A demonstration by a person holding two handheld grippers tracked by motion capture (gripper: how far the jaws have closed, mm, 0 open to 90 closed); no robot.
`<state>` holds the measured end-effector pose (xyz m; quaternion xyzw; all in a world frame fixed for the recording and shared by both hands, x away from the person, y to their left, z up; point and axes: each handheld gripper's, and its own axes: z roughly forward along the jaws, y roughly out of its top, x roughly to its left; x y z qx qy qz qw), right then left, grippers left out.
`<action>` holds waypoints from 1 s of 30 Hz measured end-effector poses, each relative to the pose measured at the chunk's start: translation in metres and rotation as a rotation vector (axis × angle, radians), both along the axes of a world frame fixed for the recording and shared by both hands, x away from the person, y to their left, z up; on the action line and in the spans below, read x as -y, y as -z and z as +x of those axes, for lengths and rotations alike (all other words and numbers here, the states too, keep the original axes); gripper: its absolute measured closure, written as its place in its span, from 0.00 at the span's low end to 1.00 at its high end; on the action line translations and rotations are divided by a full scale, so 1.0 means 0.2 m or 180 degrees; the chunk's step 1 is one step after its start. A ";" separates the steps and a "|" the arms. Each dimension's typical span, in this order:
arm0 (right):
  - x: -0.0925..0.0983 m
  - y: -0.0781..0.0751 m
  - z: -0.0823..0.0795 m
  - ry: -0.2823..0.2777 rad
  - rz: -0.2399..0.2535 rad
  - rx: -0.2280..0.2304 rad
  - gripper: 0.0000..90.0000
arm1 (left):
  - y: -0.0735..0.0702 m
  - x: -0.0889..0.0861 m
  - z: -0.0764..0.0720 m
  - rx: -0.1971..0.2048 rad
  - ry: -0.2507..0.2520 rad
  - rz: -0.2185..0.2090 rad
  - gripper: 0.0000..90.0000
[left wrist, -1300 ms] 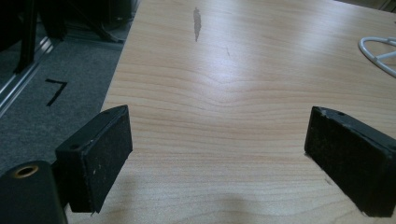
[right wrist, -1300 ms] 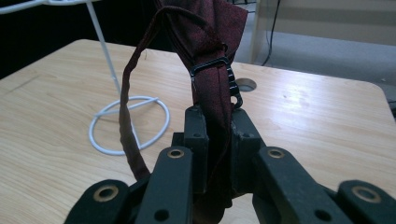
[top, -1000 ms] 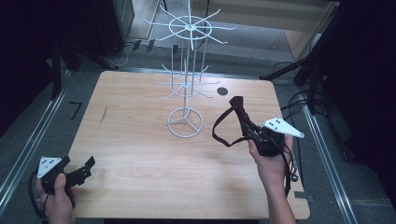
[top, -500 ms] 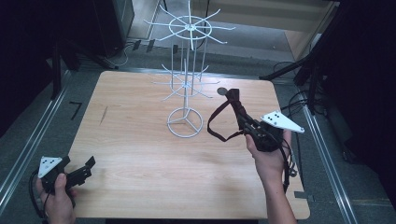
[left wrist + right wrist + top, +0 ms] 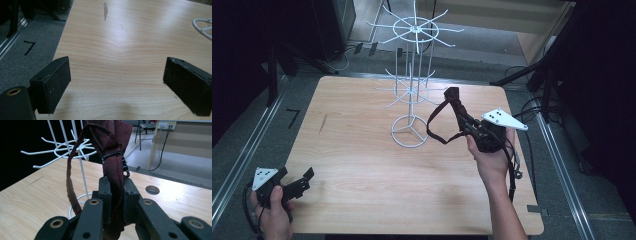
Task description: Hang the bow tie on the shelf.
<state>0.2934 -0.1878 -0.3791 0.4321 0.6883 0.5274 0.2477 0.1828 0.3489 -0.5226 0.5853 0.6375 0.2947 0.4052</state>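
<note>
Clearly a snag risk — dark red fabric strap with black plastic buckle (image 5: 113,157) dangling in a loose loop beside the white wire display rack (image 5: 412,95), liable to catch a wrong hook or tip the light frame. Clamped between the jaws of the right gripper (image 5: 115,192), strap rising just ahead of the tips. Left gripper (image 5: 117,82) spread wide, gripping nothing, low over the light wooden table (image 5: 130,37).

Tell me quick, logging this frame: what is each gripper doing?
Left gripper: open, holding nothing.
Right gripper: closed on the dark red bow tie.
</note>
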 end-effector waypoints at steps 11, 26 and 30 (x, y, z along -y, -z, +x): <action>-0.06 0.04 0.10 -0.0048 0.0053 -0.0175 0.90 | 0.00 0.00 0.00 0.0000 -0.0001 -0.0018 0.09; -0.12 0.15 0.21 -0.0084 0.0243 -0.0455 0.90 | 0.00 0.00 0.00 0.0008 -0.0002 -0.0027 0.09; -0.15 0.18 0.22 -0.0094 0.0194 -0.0508 0.90 | 0.00 0.00 0.00 0.0006 0.0000 -0.0023 0.09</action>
